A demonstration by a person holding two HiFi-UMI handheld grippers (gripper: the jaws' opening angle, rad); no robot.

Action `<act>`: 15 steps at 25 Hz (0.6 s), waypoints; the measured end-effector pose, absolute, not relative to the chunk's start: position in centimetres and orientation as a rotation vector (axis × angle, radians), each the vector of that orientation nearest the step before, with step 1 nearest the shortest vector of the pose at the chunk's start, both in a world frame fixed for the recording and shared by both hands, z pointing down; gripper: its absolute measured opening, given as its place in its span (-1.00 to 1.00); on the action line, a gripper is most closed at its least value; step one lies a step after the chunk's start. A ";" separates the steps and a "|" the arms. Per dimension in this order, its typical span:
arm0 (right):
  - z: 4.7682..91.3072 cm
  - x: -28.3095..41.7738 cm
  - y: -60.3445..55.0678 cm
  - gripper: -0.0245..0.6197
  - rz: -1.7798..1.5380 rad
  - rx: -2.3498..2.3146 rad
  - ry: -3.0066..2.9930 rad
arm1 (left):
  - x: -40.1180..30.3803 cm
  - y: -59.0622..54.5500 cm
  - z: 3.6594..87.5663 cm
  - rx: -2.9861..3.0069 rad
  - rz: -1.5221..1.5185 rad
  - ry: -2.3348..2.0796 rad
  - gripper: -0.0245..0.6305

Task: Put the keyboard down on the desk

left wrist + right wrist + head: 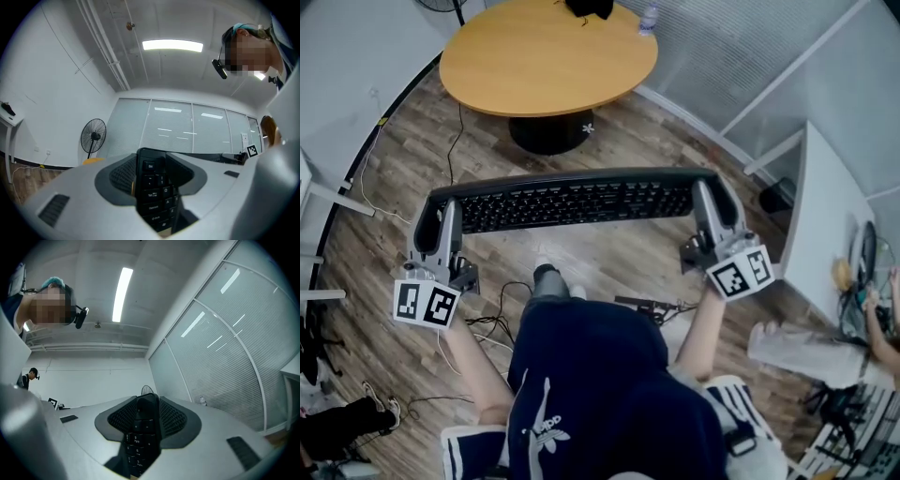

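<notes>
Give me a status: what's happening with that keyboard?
Both shut on keyboard: left gripper at one end, right gripper at the other. Held level in the air over the floor. Ahead, round table, nothing between.

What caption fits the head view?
The left gripper and right gripper clamp the ends of a black keyboard, held above the wood floor near a round table.

One keyboard; left gripper, right gripper: two; one round table; one fan.
</notes>
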State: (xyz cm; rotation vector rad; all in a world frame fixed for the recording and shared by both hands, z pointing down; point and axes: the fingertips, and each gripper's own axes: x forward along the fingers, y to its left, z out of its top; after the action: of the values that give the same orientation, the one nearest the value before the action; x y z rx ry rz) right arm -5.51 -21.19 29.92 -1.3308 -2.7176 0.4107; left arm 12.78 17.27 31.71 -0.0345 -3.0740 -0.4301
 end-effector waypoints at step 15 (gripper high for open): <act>29.5 -5.7 -21.5 -0.50 0.441 -1.383 -2.709 | 13.9 16.3 31.1 -0.076 -0.410 -3.101 -0.33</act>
State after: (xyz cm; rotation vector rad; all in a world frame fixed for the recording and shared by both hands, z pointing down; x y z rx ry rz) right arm -5.72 -21.49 29.52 -1.3828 -2.7088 0.4406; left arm 13.85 16.35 31.10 -0.0759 -3.1014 -0.4098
